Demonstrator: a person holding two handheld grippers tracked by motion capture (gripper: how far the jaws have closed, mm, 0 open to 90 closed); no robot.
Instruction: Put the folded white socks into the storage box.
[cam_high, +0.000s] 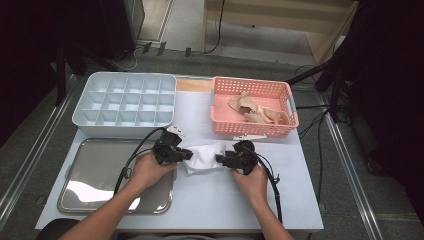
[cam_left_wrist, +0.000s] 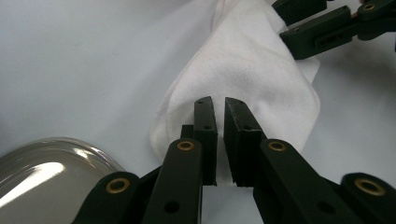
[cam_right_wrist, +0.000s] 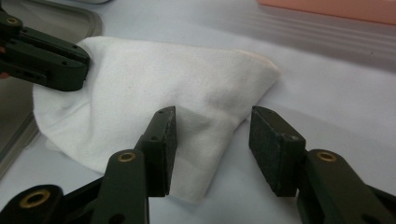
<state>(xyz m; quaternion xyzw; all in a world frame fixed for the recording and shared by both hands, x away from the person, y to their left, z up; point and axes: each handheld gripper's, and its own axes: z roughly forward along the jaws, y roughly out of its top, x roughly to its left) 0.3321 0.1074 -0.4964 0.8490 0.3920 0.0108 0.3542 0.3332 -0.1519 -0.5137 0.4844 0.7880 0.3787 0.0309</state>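
Cloth (cam_high: 205, 156) lies on the table (cam_high: 240, 200) between my two tongs, in front of the pink basket (cam_high: 252, 127) and just right of the steel tray (cam_high: 100, 170). My left tongs (cam_left_wrist: 220, 112) are pressed almost together on the left end of the cloth, and I judge they pinch a thin fold there. My right tongs (cam_right_wrist: 212, 123) are spread, with the right end of the cloth lying between the jaws, but the pads do not press it. The risk I see: only one end is held. If I pull or lift with the left now, the cloth can drag, unfold or slip out of the thin pinch. If the right closes too high, it takes only air, or only the top layer.
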